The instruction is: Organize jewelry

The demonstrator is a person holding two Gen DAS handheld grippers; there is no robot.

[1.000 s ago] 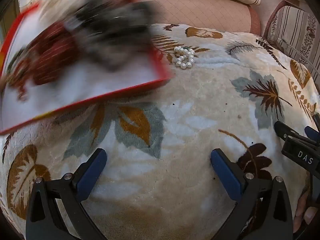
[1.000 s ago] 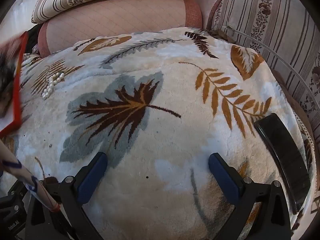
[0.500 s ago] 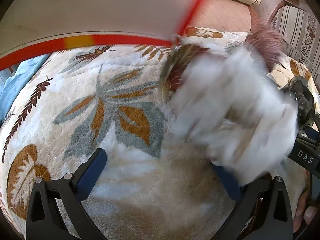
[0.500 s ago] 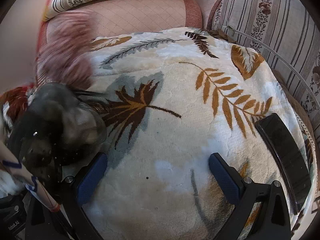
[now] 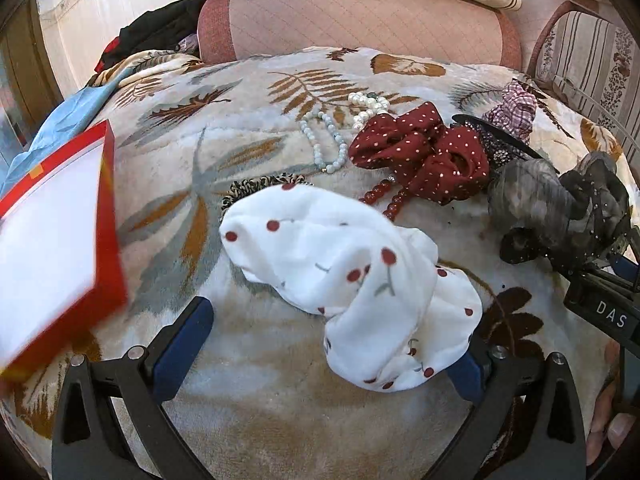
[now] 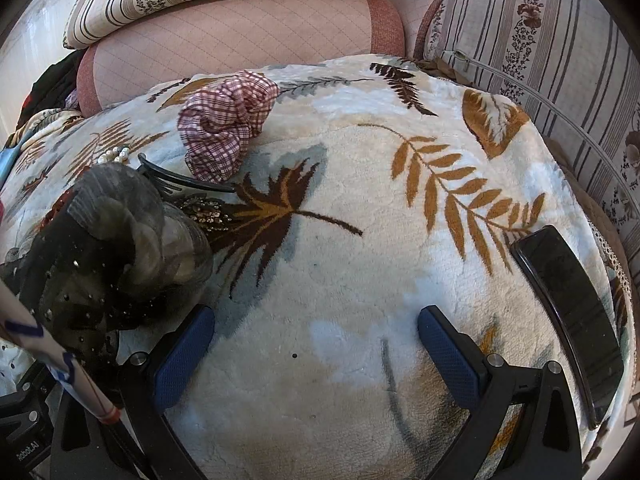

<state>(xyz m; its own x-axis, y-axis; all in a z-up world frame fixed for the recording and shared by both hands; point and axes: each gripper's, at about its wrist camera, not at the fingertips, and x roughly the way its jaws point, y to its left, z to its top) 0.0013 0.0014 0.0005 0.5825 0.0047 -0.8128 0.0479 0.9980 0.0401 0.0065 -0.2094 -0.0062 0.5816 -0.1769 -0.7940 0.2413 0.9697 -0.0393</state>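
Left gripper: the left gripper [image 5: 332,344] stood wide apart and held nothing; the white cherry-print scrunchie [image 5: 352,280] lay between its fingers, draped against the one on the right.
Right gripper: the right gripper [image 6: 316,344] was also spread wide and empty, over bare blanket [image 6: 360,264].
Jewelry: the pale bead necklace [image 5: 326,144], the pearl strand [image 5: 368,106] and the red bead string [image 5: 384,198] lay in a loose heap beyond the white scrunchie; the red beads ran under the red polka-dot scrunchie [image 5: 424,156].
Snag risk: a pinch at the red beads would likely catch the dotted cloth too, since they touched; the strand could drag its neighbours along.
Slip risk: smooth round beads on deep pile might roll out of a shallow pinch.
Crowding: the grey gauzy scrunchie [image 6: 120,236] sat just beside the right gripper's left finger; the black hair clip [image 6: 180,178] and the checked scrunchie [image 6: 224,128] lay near it.
Box: the red-edged box [image 5: 60,240] was blurred and tilted at the left, its resting place unclear.
Edges: the blanket sloped off at the right, where a dark phone [image 6: 572,312] lay near the brink; a careless sweep could knock it off.
Open room: the clearest ground was ahead of the right gripper and left of the heap.
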